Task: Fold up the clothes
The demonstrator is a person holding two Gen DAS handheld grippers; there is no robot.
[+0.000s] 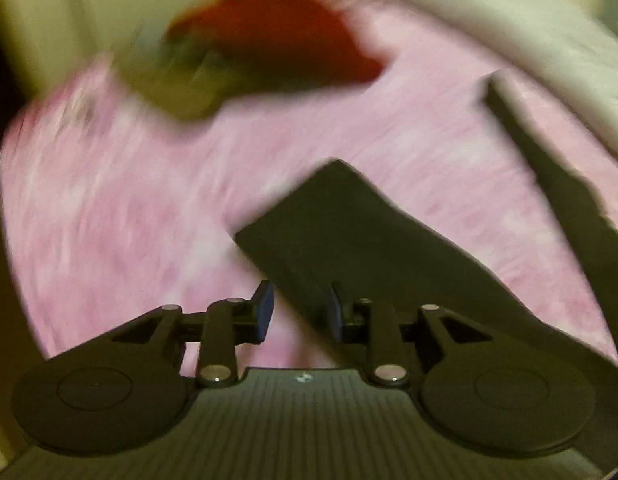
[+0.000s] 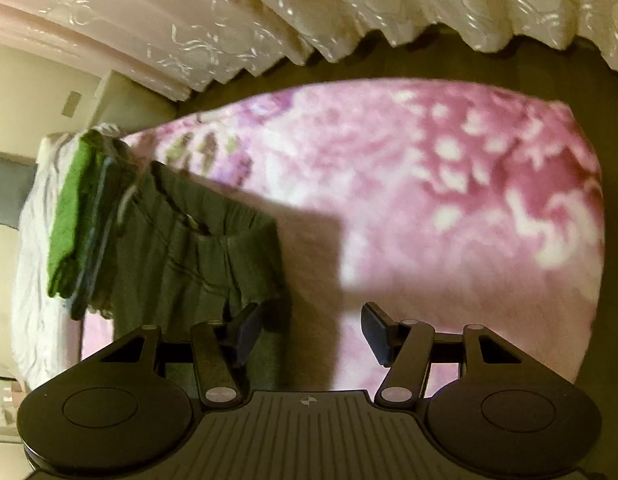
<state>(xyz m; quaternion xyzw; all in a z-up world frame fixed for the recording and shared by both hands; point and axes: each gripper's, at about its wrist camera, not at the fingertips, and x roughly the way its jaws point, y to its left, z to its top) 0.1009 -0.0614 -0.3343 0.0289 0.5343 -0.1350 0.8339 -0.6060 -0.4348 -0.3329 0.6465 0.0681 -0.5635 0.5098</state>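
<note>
A pink floral blanket (image 2: 449, 184) covers the bed that serves as the work surface, with pale patterned curtains (image 2: 269, 28) hanging behind it. At the left edge of the right wrist view, a stack of garments topped by a green piece (image 2: 67, 208) rests against white bedding (image 2: 29, 260); just beside it lies a dark olive garment (image 2: 197, 248), its waistband or collar toward the far side and its near end reaching under the right gripper (image 2: 311, 334), whose jaws stand wide apart with nothing between them. In the left wrist view, which is badly blurred, a red piece of cloth (image 1: 285, 36) and something greenish lie at the far side of the blanket, and a dark length of fabric (image 1: 349, 240) runs up from between the blue pads of the left gripper (image 1: 300, 314) — the jaws stand narrow, and it appears they have the fabric's edge pinched, though the blur leaves some doubt. Whether this dark fabric is the olive garment cannot be told. As a judgement, folding well here means keeping the pinched edge taut and level, having the free gripper take a matching corner rather than the middle, and laying the cloth down flat on bare blanket so no crease is trapped — well clear of the stacked garments.
</note>
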